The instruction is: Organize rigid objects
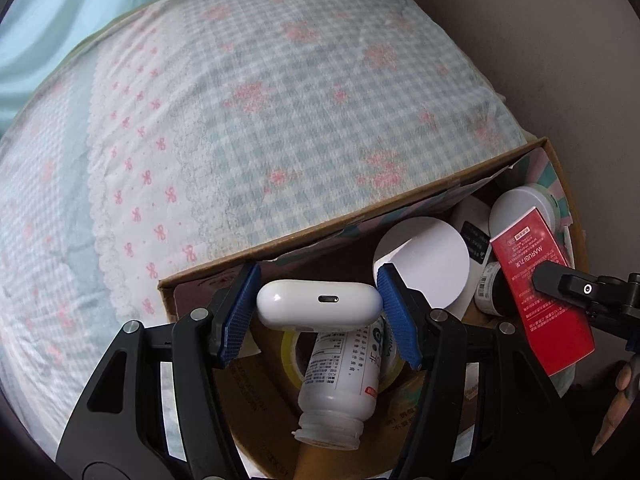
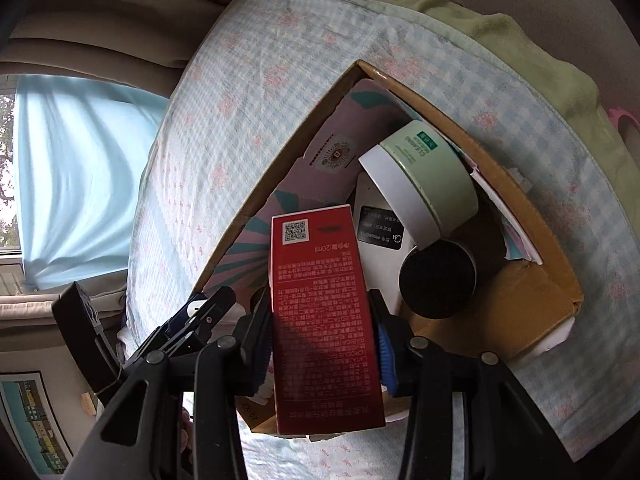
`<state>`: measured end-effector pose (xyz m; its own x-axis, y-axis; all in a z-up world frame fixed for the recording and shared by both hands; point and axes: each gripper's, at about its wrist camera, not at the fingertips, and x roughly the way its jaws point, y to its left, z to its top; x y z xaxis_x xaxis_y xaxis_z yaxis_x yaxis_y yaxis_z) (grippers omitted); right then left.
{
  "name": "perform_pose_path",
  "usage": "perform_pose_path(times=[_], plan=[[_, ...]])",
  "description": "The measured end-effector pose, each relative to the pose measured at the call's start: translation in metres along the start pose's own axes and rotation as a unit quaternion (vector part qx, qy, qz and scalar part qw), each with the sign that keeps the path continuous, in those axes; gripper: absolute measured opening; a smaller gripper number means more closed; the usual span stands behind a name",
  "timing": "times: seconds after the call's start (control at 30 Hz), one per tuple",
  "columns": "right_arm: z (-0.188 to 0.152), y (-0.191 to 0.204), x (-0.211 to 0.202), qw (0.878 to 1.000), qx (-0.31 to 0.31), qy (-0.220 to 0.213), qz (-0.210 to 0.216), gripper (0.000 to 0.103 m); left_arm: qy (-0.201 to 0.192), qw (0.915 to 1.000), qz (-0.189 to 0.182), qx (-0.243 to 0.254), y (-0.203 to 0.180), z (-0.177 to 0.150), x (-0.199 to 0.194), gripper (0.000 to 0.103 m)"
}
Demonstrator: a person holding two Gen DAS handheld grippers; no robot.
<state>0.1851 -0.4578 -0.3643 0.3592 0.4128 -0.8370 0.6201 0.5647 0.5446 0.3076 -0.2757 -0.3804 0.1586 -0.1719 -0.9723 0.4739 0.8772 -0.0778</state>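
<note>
My left gripper [image 1: 319, 304] is shut on a white earbud case [image 1: 319, 303] and holds it above the open cardboard box [image 1: 360, 208]. My right gripper [image 2: 322, 344] is shut on a red carton [image 2: 320, 312] and holds it over the same box [image 2: 536, 312]; the carton also shows in the left wrist view [image 1: 540, 292]. Inside the box lie a white bottle [image 1: 340, 380], a tape roll [image 1: 290, 354], a green jar with a white lid [image 2: 424, 184], a black-capped bottle [image 2: 438, 280] and a white flat device [image 2: 380, 232].
The box rests on a bed with a checked blue and pink floral quilt [image 1: 280, 100]. A green blanket [image 2: 540, 52] lies at the bed's far side. A blue curtain [image 2: 80, 184] and a window are to the left. The other gripper [image 2: 188, 324] is close by on the left.
</note>
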Motion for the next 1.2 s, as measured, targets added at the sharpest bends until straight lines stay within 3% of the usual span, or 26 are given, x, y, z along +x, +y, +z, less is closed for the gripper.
perform_pose_path(times=[0.07, 0.1, 0.13, 0.17, 0.23, 0.27, 0.43, 0.53, 0.9, 1.2], plan=[[0.0, 0.0, 0.001, 1.0, 0.005, -0.005, -0.018, 0.043, 0.013, 0.9999, 0.0, -0.001, -0.001, 0.003, 0.002, 0.058], [0.0, 0.002, 0.002, 1.0, 0.002, -0.008, -0.023, 0.047, 0.016, 0.9999, -0.003, -0.001, -0.002, 0.004, 0.0, 0.064], [0.001, 0.002, 0.003, 1.0, -0.003, -0.01, -0.024, 0.057, 0.014, 0.9999, -0.007, 0.0, -0.002, 0.005, -0.002, 0.089], [0.001, 0.005, 0.002, 0.999, -0.012, -0.012, -0.03, 0.072, 0.011, 0.9999, -0.008, 0.0, -0.002, 0.007, -0.006, 0.103], [-0.003, 0.012, -0.002, 0.997, -0.046, -0.021, -0.061, 0.096, 0.0, 1.0, -0.008, -0.002, -0.002, 0.008, -0.014, 0.103], [-0.007, 0.015, -0.006, 0.994, -0.065, -0.03, -0.079, 0.098, -0.001, 1.0, -0.008, -0.002, -0.001, 0.008, -0.017, 0.103], [-0.019, 0.008, -0.009, 0.986, -0.106, -0.028, -0.129, 0.099, -0.009, 0.9999, 0.005, 0.0, 0.005, 0.007, -0.028, 0.103], [-0.023, 0.002, -0.009, 0.986, -0.109, -0.019, -0.128, 0.098, -0.01, 0.9999, 0.005, -0.001, 0.006, 0.003, -0.032, 0.103], [-0.047, 0.021, -0.024, 0.982, -0.13, -0.051, -0.127, 0.098, -0.037, 0.9993, 0.001, 0.005, 0.006, -0.021, -0.067, 0.103], [-0.079, 0.053, -0.055, 0.974, -0.173, -0.081, -0.121, 0.098, -0.083, 0.9965, 0.004, 0.002, 0.021, -0.062, -0.137, 0.103]])
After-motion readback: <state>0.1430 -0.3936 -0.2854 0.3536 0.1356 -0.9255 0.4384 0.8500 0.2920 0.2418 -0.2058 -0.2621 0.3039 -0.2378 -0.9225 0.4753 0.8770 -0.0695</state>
